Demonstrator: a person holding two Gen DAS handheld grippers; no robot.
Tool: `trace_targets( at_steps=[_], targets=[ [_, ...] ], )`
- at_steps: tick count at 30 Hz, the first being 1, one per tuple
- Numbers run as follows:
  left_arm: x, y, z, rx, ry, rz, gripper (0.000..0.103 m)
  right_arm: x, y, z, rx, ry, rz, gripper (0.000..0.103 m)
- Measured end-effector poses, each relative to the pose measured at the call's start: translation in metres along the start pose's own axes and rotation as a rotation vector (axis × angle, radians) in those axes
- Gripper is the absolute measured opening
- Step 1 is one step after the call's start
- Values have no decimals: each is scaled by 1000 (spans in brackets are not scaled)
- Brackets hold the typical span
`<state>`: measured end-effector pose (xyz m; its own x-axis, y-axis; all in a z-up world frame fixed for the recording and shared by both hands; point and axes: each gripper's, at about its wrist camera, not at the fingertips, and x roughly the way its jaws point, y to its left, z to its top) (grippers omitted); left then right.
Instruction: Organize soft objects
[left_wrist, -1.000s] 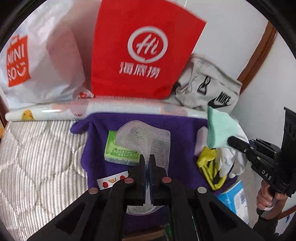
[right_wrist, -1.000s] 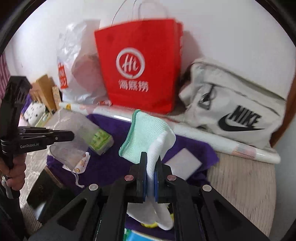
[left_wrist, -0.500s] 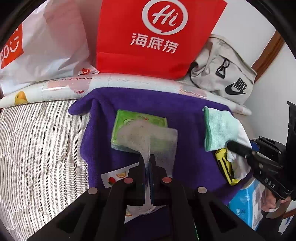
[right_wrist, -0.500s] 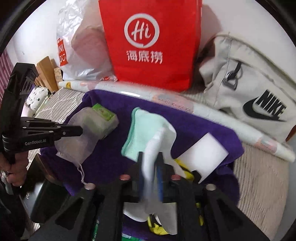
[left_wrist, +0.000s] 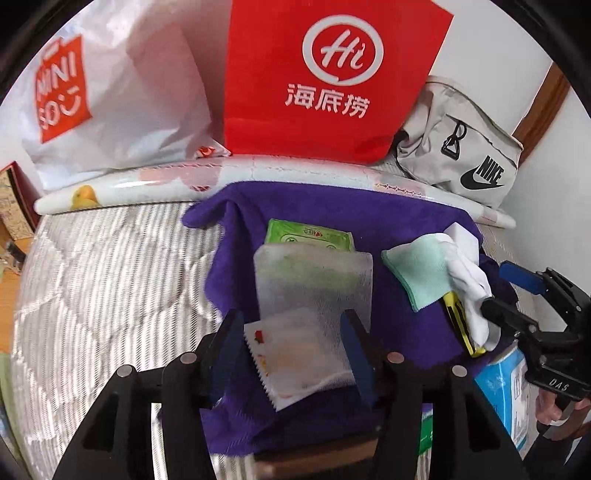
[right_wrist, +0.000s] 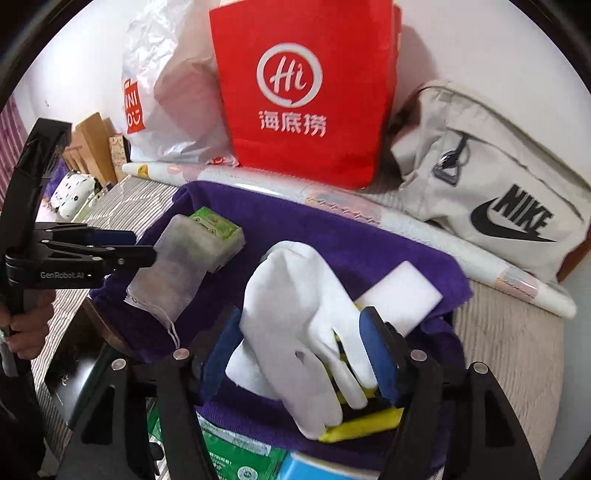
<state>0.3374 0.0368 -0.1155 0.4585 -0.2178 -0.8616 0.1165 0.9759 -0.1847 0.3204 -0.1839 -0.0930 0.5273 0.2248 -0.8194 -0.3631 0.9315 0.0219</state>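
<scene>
Purple towel (left_wrist: 236, 266): spread flat over bed (left_wrist: 110, 280), apparently as sorting ground. Mesh pouch (left_wrist: 314, 284): released atop green tissue pack (left_wrist: 310, 234), long axis running away from left gripper (left_wrist: 295, 343), fingers wide apart, empty. White glove (right_wrist: 295, 317): draped over yellow sponge (right_wrist: 364, 422), cuff far, fingertips near, between right gripper (right_wrist: 299, 354) fingers, likewise spread, gripping nothing.

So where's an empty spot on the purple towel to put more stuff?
The purple towel is bare along its back strip, between the green packet and the white foam block. The near part is crowded: white glove, yellow sponge, mesh pouch.
</scene>
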Motion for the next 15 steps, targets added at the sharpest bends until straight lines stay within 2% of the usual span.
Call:
trace_targets(
  at_steps=[9, 15],
  targets=[
    [-57, -8, -33, 32, -139, 22, 52, -65, -5, -25, 95, -114, 28, 66],
    [-73, -11, -66, 30, -83, -22, 52, -86, 13, -51, 90, -106, 64, 66]
  ],
)
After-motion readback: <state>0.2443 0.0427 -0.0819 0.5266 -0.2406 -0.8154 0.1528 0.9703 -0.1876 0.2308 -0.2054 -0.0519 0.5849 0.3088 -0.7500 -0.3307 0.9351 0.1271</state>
